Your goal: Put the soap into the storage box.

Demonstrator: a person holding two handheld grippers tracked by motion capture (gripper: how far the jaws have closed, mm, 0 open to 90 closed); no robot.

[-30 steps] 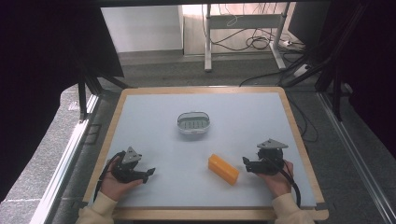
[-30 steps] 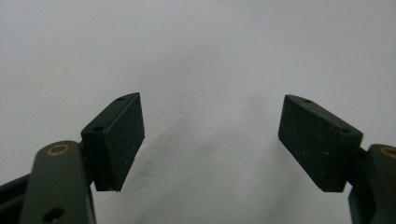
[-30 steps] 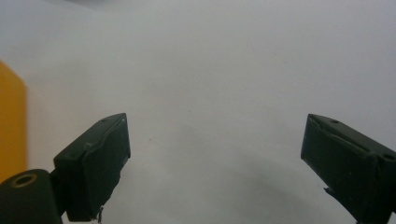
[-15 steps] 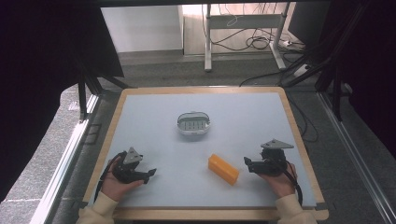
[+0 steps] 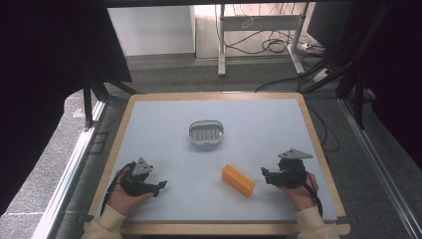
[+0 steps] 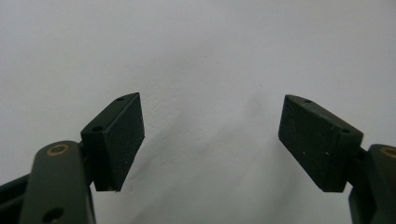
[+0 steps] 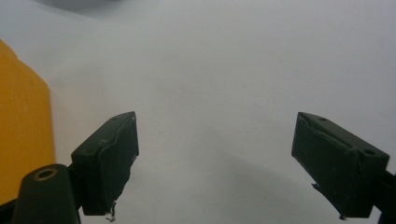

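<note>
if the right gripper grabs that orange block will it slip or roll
Probably no rolling: the orange block has flat faces and lies flat on the table. It looks rigid, so open pads should clamp it squarely. Its smooth surface might slip a little; weight can't be judged.

On the bench (image 5: 164, 124), the dish (image 5: 206, 134) sits near the middle. The block (image 5: 238, 179) lies nearer the person and slightly right of it, apart. The left gripper (image 5: 158, 185) rests at the near left, the right gripper (image 5: 264, 175) just right of the block, not touching.
</note>
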